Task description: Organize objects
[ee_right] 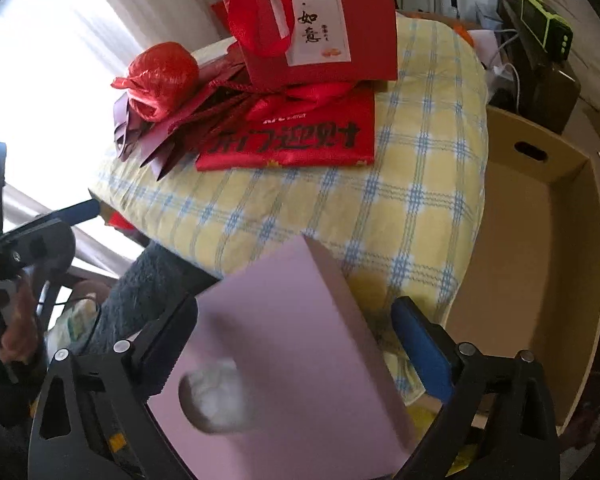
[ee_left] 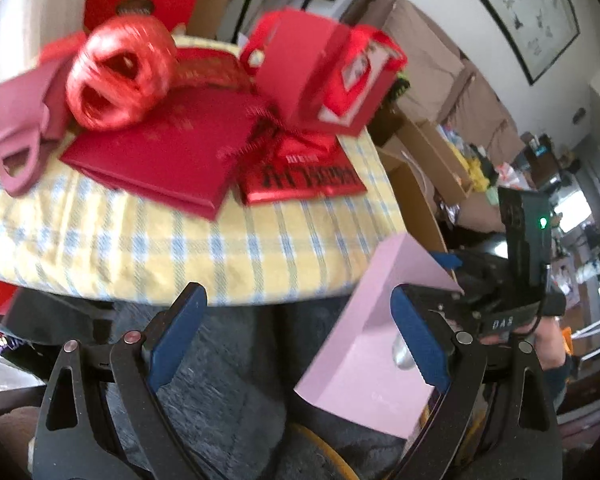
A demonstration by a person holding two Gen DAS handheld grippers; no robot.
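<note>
The left tongs (ee_left: 296, 340) stood wide apart and held nothing, hovering just off the near edge of the surface (ee_left: 220, 248), which was draped in a yellow-and-blue checked cloth. Grey fabric lay below them.

The right tongs (ee_right: 296, 344) carried a pale pink box (ee_right: 284, 340) with a round window in its face. The box sat tilted between the two blue-padded fingers (ee_right: 420, 352). The left finger appeared to press its side; whether the right one touched it I cannot tell, since a gap showed there. The box hung over the near edge of the surface, above the cloth. In the left wrist view it appeared off the near right corner, with a hand gripping the handle behind it.

Toward the far side of the surface lay a heap of red things: a spool of red ribbon (ee_left: 120, 76) resting on a flat dark red bag (ee_left: 160, 152), a glossy red bag with black characters (ee_right: 292, 136) beside it, a mauve bag (ee_left: 24, 120) at the left edge, and an upright red gift bag with a white label (ee_right: 316, 16) behind. An open cardboard box (ee_right: 540, 240) stood just beside the right edge of the surface.
</note>
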